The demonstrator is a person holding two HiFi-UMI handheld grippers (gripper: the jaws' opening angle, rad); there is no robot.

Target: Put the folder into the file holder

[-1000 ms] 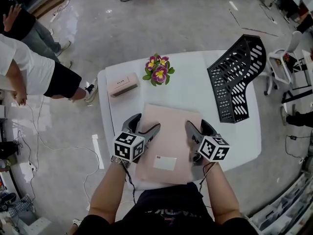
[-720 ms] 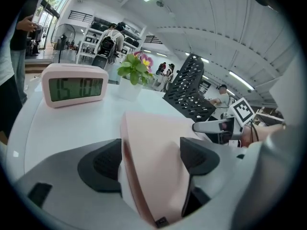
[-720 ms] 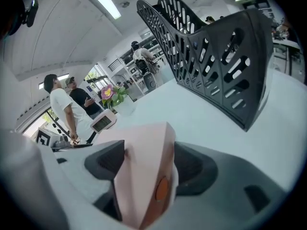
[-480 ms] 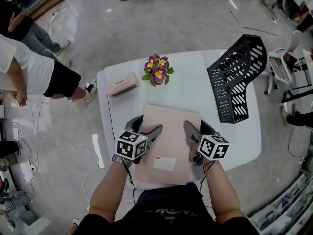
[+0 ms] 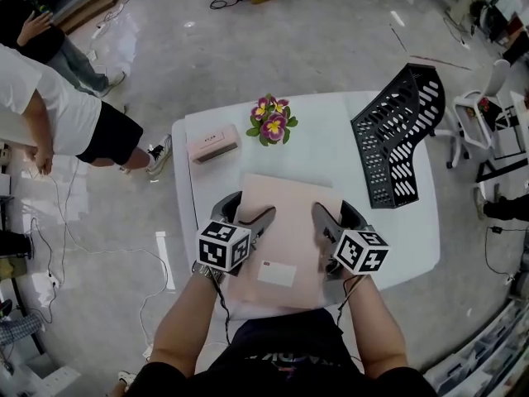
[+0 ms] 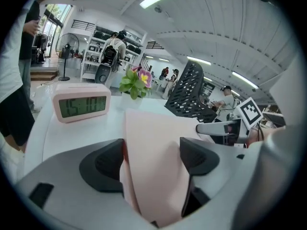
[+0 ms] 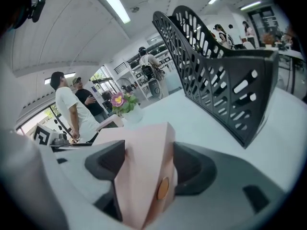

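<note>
A pale pink folder (image 5: 285,230) with a white label lies flat at the near side of the white table (image 5: 331,143), its near end over the front edge. My left gripper (image 5: 250,207) is shut on the folder's left edge, which bulges up between the jaws in the left gripper view (image 6: 153,143). On the right edge my right gripper (image 5: 335,209) is shut too, and the folder (image 7: 144,152) fills its jaws. The black perforated file holder (image 5: 397,131) stands at the table's far right, apart from the folder, and looms close in the right gripper view (image 7: 216,71).
A pot of pink and yellow flowers (image 5: 271,121) stands at the table's far middle. A pink digital clock (image 5: 213,143) sits at the far left. A person in a white shirt (image 5: 50,114) stands left of the table; a white chair (image 5: 475,110) is at the right.
Almost nothing: both grippers stay on the folder's edges, the left one a touch further in. The camera view has shifted slightly.
</note>
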